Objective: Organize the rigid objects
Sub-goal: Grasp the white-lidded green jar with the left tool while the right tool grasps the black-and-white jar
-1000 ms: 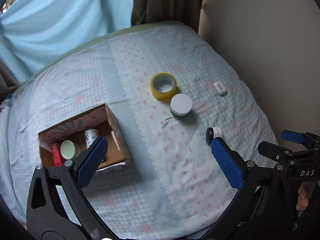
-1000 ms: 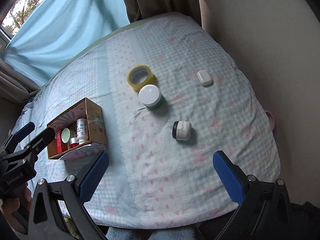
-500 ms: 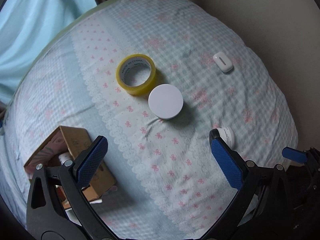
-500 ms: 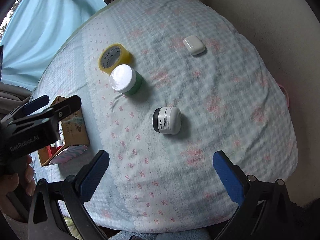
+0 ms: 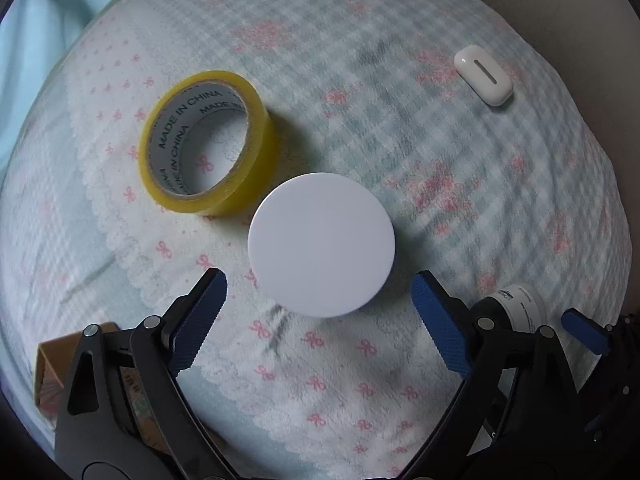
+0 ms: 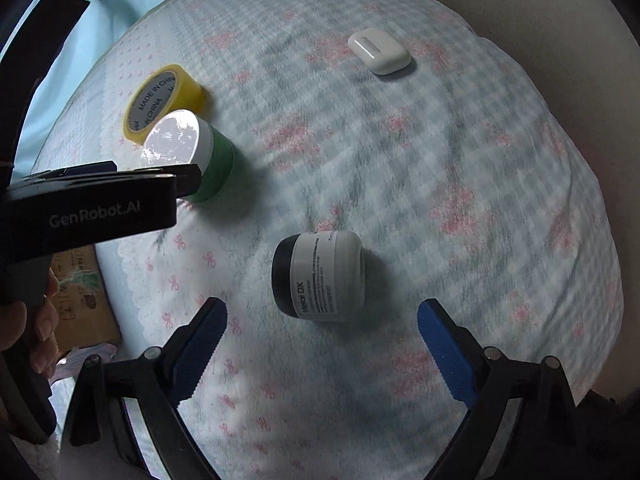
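My left gripper [image 5: 320, 312] is open and hovers just above and in front of a green jar with a white lid [image 5: 321, 249], which stands upright; the jar also shows in the right wrist view [image 6: 188, 152]. A yellow tape roll [image 5: 208, 152] lies beside the jar. My right gripper [image 6: 322, 340] is open just short of a white jar with a black lid [image 6: 320, 276] lying on its side. A white earbud case [image 6: 378, 51] lies farther back. The left gripper's body [image 6: 92, 208] shows at the left of the right wrist view.
A cardboard box [image 5: 48, 364] sits at the lower left, mostly hidden behind my left gripper; it also shows in the right wrist view [image 6: 80, 300]. The checked cloth [image 5: 400, 140] drops off at its edges. A beige wall [image 6: 580, 40] stands to the right.
Both grippers have moved forward and down. The left one left the box and closed in on the white-lidded jar; the right one closed in on the black-lidded jar.
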A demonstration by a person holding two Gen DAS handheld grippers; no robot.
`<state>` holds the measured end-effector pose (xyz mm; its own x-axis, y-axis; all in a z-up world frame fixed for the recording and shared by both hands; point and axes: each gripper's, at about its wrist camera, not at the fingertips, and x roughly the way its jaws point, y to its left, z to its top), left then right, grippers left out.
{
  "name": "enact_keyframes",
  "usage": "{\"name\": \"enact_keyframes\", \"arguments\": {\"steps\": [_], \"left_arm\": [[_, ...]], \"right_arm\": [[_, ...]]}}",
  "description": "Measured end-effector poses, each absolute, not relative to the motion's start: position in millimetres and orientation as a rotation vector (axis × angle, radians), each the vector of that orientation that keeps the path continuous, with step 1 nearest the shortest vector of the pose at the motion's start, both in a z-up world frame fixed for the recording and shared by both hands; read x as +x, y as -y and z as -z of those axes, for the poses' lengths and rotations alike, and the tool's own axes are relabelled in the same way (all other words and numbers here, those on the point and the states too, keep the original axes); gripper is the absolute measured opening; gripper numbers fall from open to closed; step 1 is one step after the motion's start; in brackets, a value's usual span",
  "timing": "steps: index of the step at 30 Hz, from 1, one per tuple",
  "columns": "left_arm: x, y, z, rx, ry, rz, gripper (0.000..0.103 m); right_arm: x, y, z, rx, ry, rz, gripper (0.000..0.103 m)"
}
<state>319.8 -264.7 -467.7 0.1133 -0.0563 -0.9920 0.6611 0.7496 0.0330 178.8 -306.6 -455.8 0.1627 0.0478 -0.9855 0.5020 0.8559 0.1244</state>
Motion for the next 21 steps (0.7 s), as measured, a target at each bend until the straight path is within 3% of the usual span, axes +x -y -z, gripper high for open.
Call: {"name": "enact_keyframes", "arguments": {"steps": [3, 9, 13, 21], "left_arm": [[324, 268, 484, 0.555, -1.375, 0.581, 0.090], [331, 271, 500, 0.535, -1.388, 0.586, 0.082], [336, 278, 507, 0.524, -1.400, 0.581, 0.069], [346, 277, 510, 0.501, -1.396, 0.580, 0.068]], "right_arm": [[183, 302, 474, 0.474, -1.380, 0.369, 0.081], [192, 297, 500, 0.473, -1.411, 0.415, 0.072], [198, 299, 503, 0.449, -1.414, 0.437, 0.050], [208, 304, 506, 0.444, -1.433, 0.431, 0.050]]}}
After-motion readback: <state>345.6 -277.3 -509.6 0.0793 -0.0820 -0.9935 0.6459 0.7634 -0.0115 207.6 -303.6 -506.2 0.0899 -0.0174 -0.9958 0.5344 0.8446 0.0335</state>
